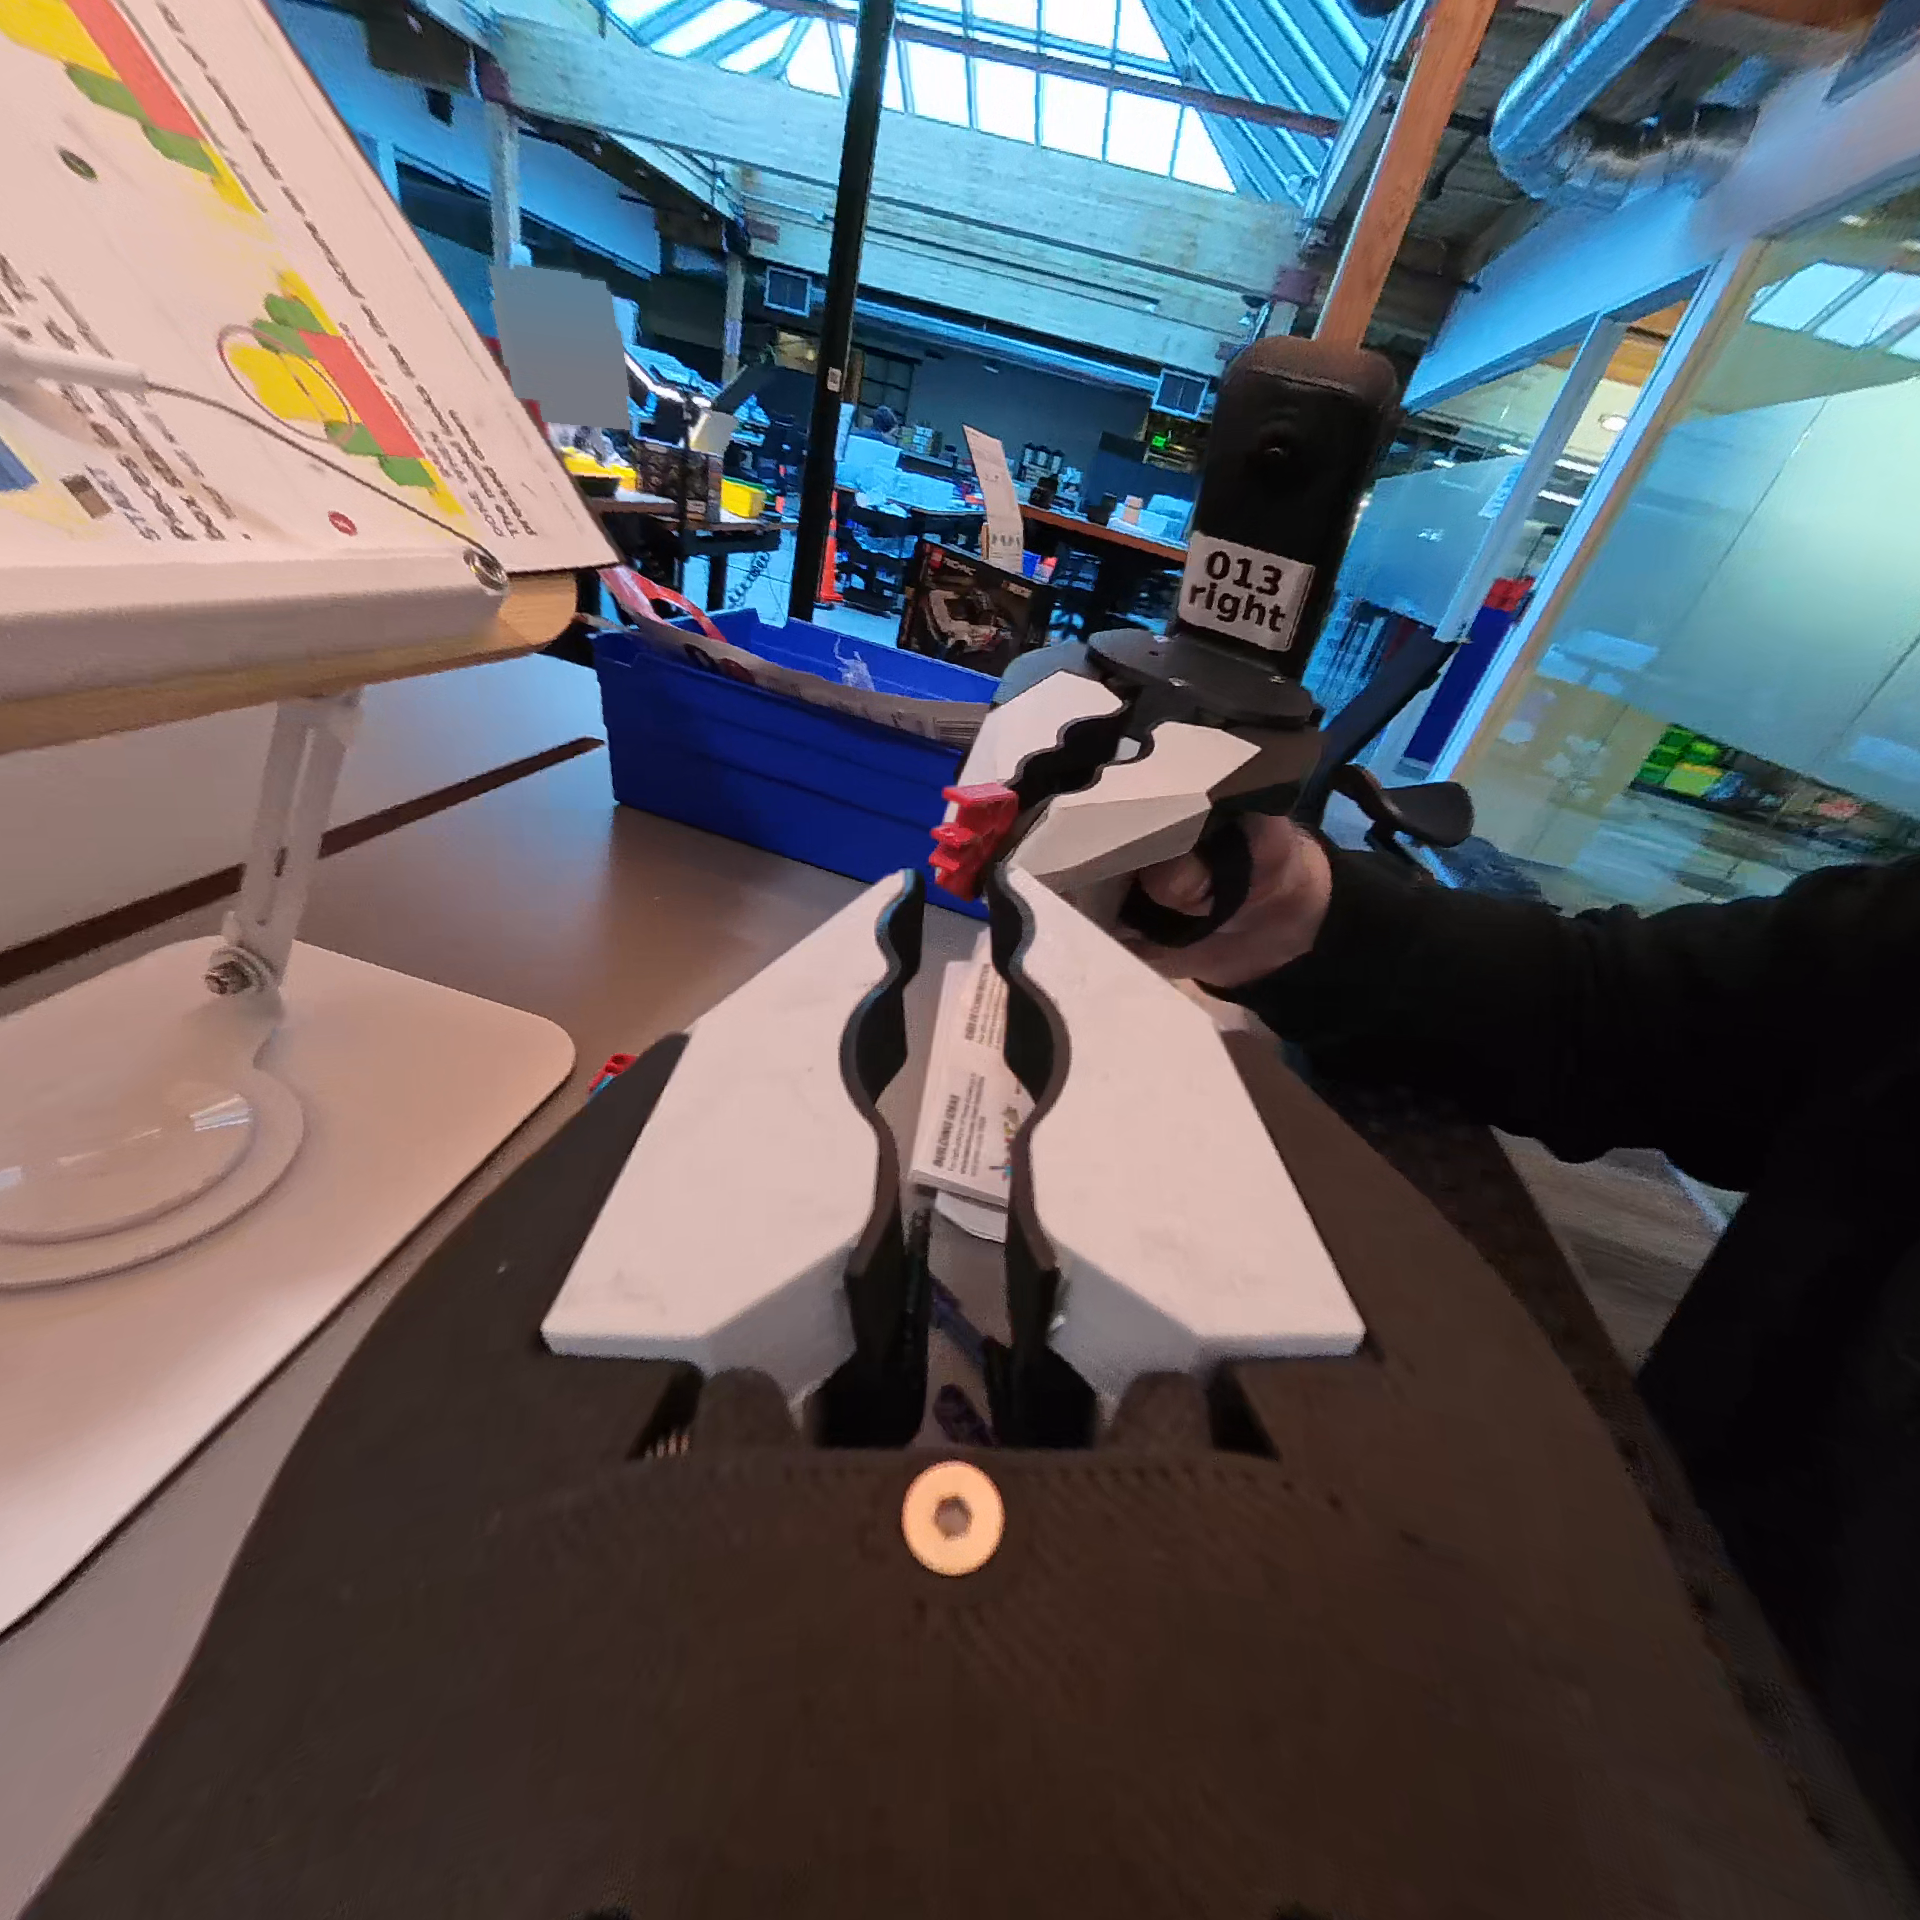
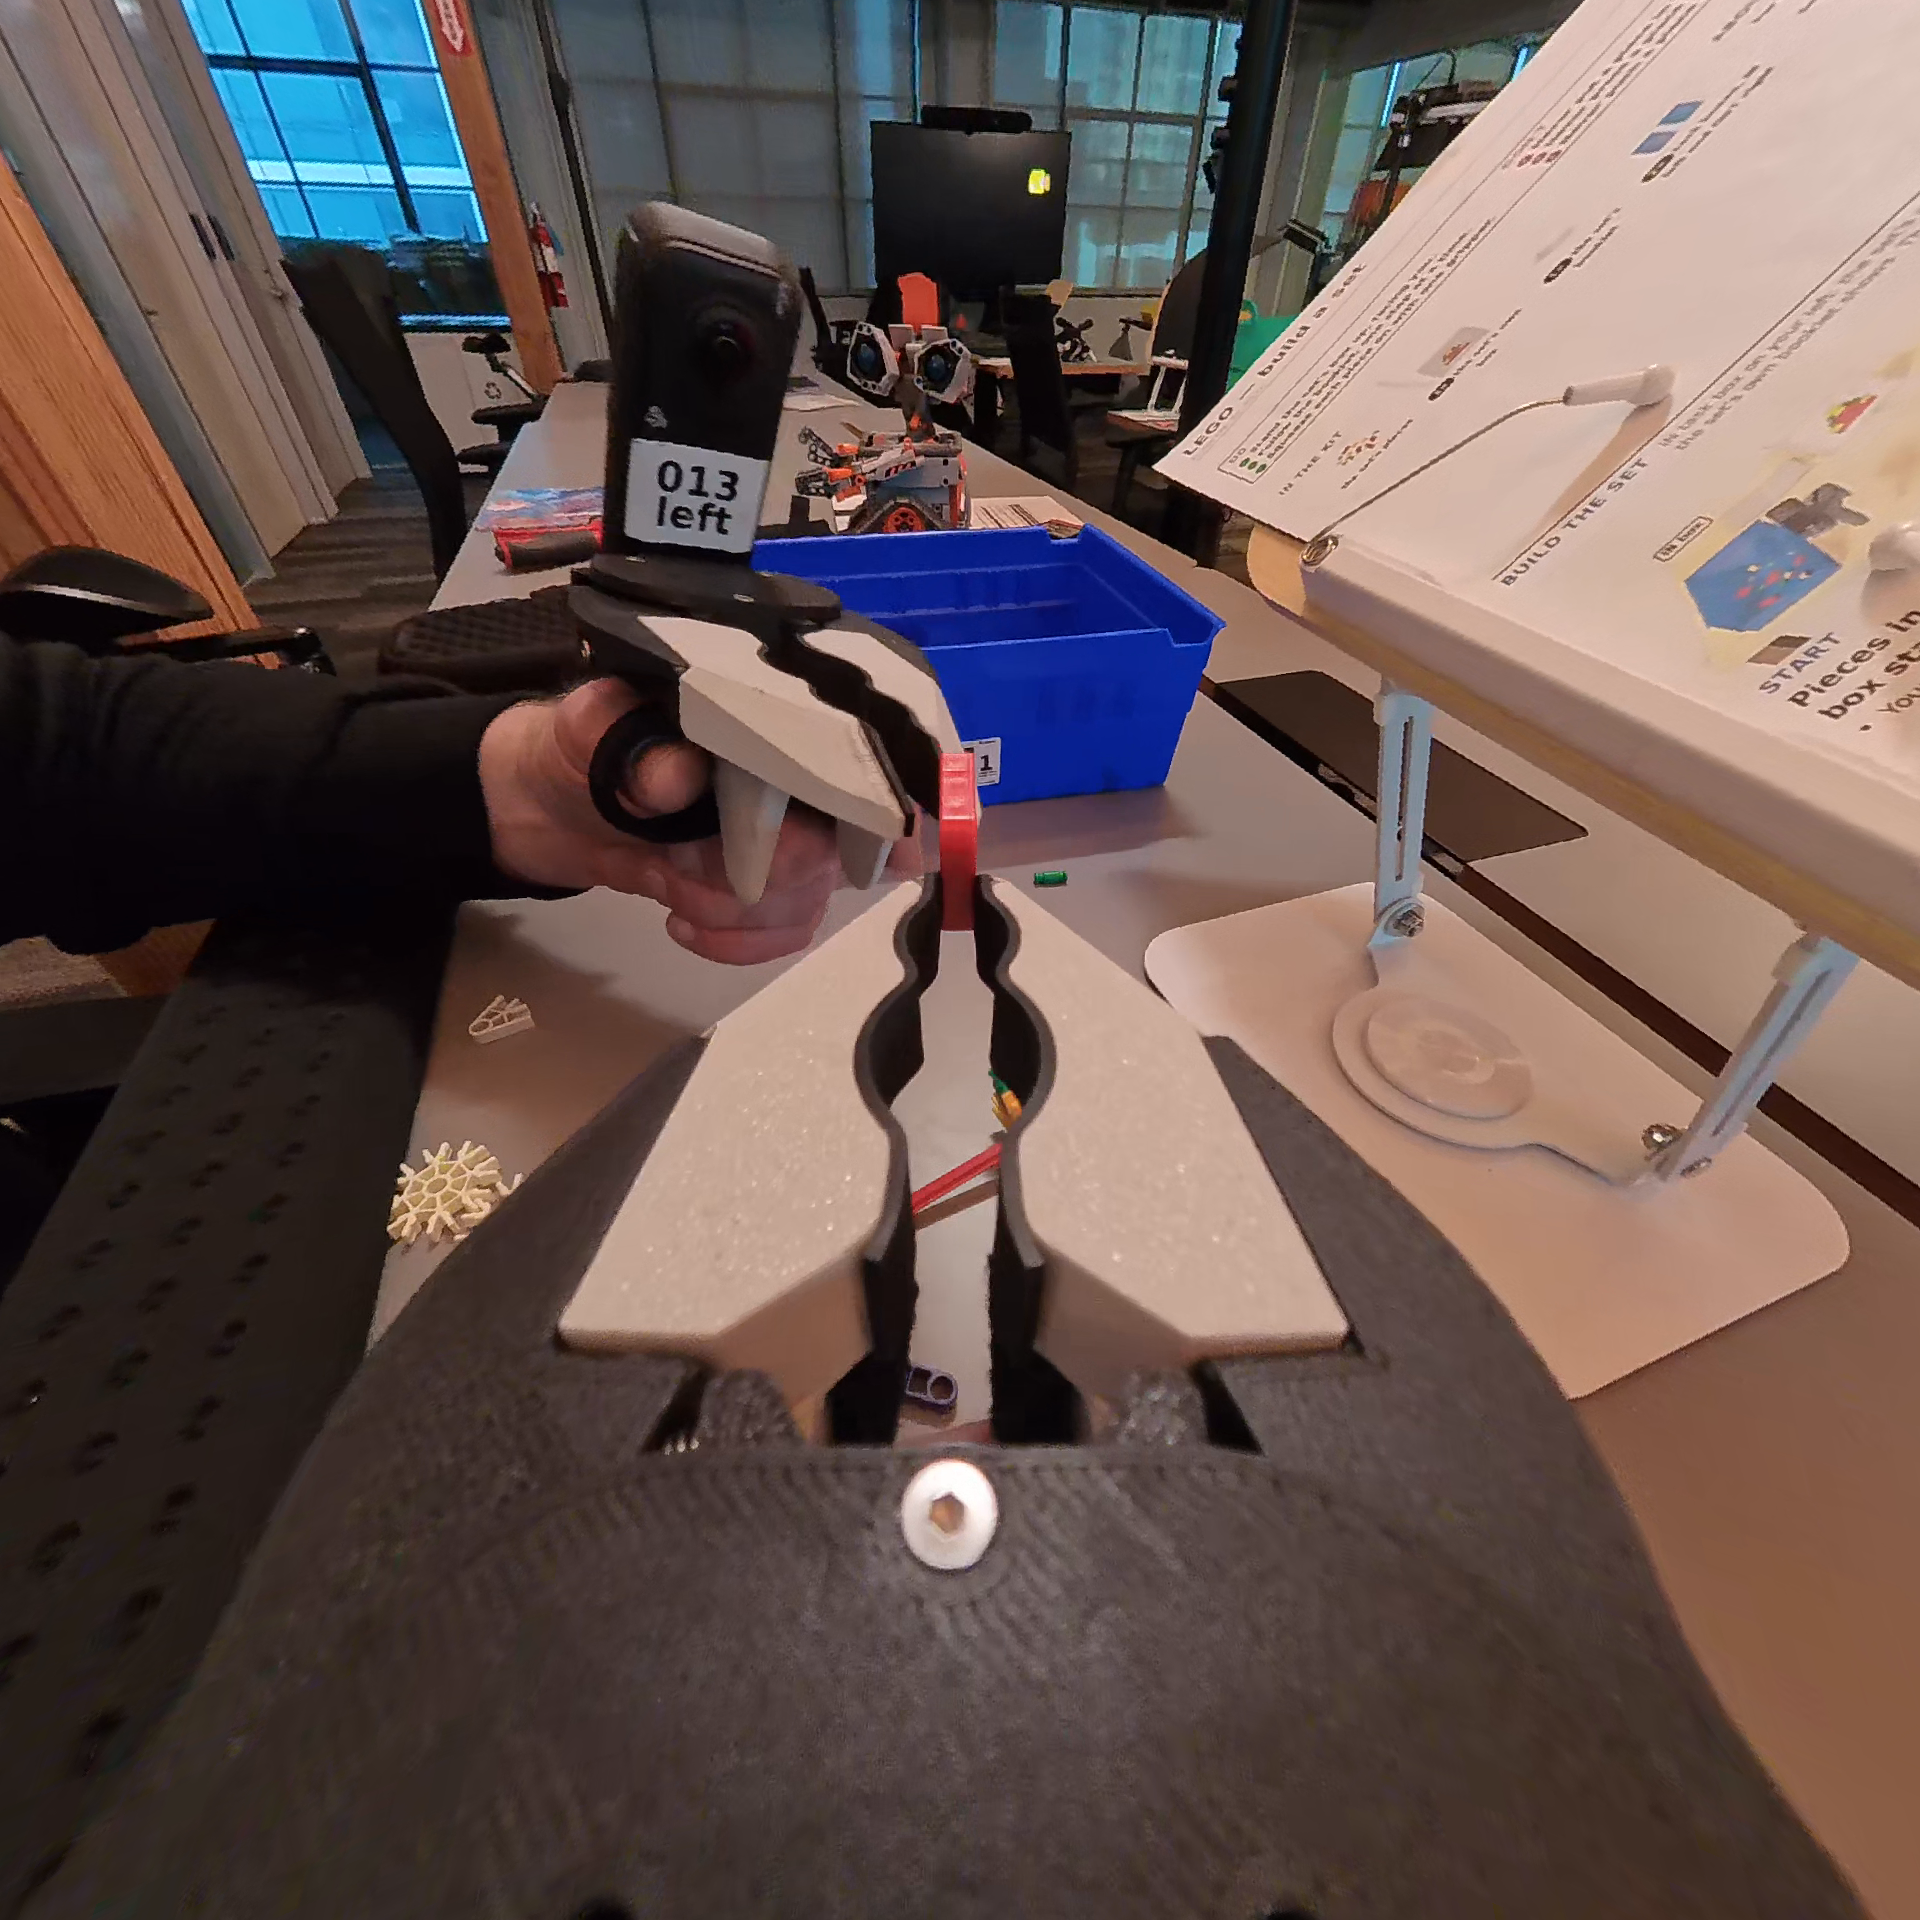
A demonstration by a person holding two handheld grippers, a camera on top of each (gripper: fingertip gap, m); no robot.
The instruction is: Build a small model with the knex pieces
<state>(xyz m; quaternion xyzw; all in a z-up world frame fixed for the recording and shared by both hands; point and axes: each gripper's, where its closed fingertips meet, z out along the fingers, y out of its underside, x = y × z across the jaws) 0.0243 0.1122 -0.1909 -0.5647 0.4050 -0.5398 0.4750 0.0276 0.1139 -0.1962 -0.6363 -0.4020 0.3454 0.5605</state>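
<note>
My right gripper [image 2: 956, 894] pinches a red brick [image 2: 957, 831]; my left gripper [image 1: 954, 883], empty, fingers narrowly parted, noses beside it above the table [image 2: 1195, 862], nothing joined.

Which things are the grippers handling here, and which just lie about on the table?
In the grippers: red toothed piece, clamped by the right gripper; left gripper at its other end.
Lying about: blue bin, cream snowflake piece, green peg, booklet stand.
</note>
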